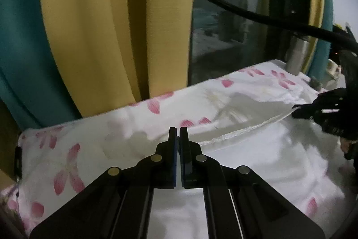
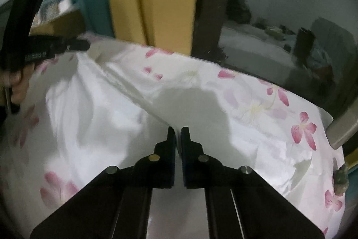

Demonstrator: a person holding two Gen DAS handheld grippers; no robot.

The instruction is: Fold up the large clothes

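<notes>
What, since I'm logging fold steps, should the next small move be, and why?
Probably raise both together, keeping the hem taut: left tongs and right tongs each look shut on the garment, which lies rumpled on the sheet.

Left gripper (image 1: 178, 130) fingers pressed together; right gripper (image 2: 178, 130) fingers likewise, both angled downward.

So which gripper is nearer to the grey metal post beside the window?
Right. The right gripper pinches the white garment close beside the grey metal post; the left gripper holds its hem far away.
</notes>
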